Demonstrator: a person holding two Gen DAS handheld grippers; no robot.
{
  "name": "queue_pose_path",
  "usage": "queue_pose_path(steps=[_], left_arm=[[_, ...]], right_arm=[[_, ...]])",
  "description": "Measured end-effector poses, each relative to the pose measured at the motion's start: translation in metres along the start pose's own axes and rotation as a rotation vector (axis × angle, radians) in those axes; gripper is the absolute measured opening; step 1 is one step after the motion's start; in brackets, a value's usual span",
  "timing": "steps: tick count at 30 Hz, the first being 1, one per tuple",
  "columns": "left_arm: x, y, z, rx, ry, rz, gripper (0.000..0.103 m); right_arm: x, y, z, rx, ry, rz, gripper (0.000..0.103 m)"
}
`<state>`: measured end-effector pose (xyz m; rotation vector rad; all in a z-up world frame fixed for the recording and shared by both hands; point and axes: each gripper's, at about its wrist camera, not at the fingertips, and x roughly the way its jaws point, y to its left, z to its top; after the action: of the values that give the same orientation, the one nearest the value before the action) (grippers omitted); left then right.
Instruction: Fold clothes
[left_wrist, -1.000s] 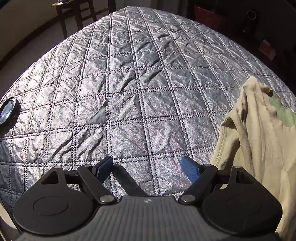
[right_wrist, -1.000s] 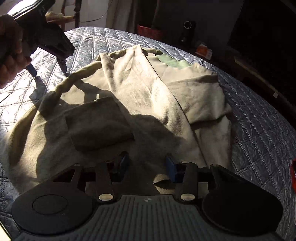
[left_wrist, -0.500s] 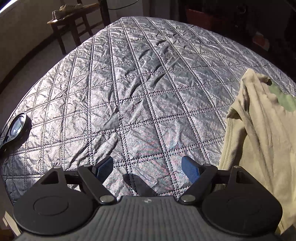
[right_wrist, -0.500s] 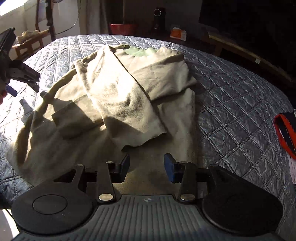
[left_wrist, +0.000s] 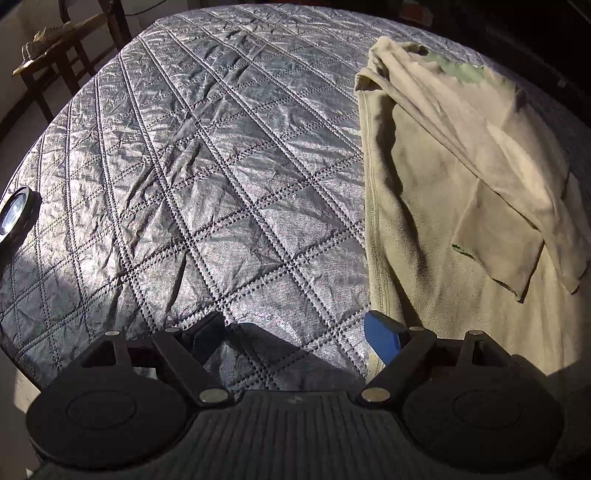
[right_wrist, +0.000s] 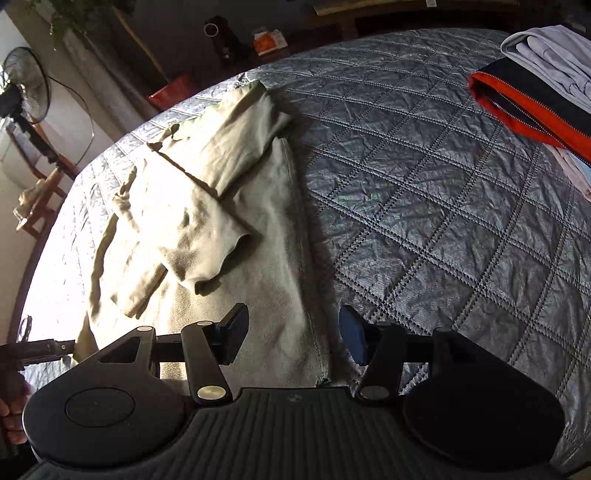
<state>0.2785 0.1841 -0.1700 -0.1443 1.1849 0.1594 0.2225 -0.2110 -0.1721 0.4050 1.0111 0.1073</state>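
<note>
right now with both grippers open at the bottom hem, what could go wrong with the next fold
1. The right gripper straddles the beige sweatshirt side edge, so it may pinch only one layer.
2. The left gripper hangs mostly over the quilted bedspread and may catch it.
3. The folded sleeves lie loose and could slide.

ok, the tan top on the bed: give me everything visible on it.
The tan top looks like soft fleece, with a green lining at the neck. It lies flat on the quilted grey bedspread, both sleeves folded in across the body, hem nearest the cameras. The left gripper and right gripper, both open, sit by its two bottom corners; contact unclear.
</note>
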Motion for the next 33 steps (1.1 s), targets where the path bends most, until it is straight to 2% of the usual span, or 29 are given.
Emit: queue_pose_path(steps=[4, 7, 10, 14, 18, 21, 23, 25, 27, 29, 33], left_arm=[[-0.009, -0.001, -0.015, -0.031, 0.0, -0.06, 0.087], [-0.011, 0.0, -0.019, -0.054, -0.019, 0.01, 0.086], [-0.012, 0.008, -0.018, -0.116, -0.011, -0.015, 0.086], [-0.01, 0.009, -0.019, -0.133, -0.011, -0.016, 0.09], [-0.008, 0.01, -0.02, -0.144, -0.013, -0.014, 0.096], [-0.007, 0.01, -0.021, -0.152, -0.014, -0.012, 0.097], [-0.006, 0.01, -0.022, -0.158, -0.015, -0.011, 0.099], [-0.005, 0.01, -0.022, -0.164, -0.016, -0.01, 0.099], [-0.003, 0.002, -0.024, -0.11, -0.01, 0.018, 0.099], [0.001, -0.011, -0.028, -0.023, -0.02, 0.068, 0.103], [0.002, -0.012, -0.031, -0.043, -0.037, 0.063, 0.103]], right_arm=[[0.001, -0.014, 0.001, 0.014, -0.017, -0.017, 0.062], [0.001, -0.027, 0.002, 0.051, -0.023, -0.012, 0.062], [0.003, -0.036, 0.002, 0.082, -0.005, 0.004, 0.062], [0.01, -0.032, 0.002, 0.065, 0.038, 0.046, 0.062], [0.016, -0.025, 0.001, 0.035, 0.07, 0.047, 0.062], [0.016, -0.027, 0.001, 0.042, 0.068, 0.057, 0.063], [0.014, -0.03, 0.001, 0.053, 0.055, 0.056, 0.058], [0.009, -0.028, 0.001, 0.036, 0.018, 0.031, 0.059], [0.006, -0.023, 0.0, 0.001, -0.006, 0.005, 0.059], [0.01, -0.012, -0.002, -0.071, 0.022, -0.014, 0.059], [0.021, 0.004, -0.005, -0.185, 0.077, -0.063, 0.057]])
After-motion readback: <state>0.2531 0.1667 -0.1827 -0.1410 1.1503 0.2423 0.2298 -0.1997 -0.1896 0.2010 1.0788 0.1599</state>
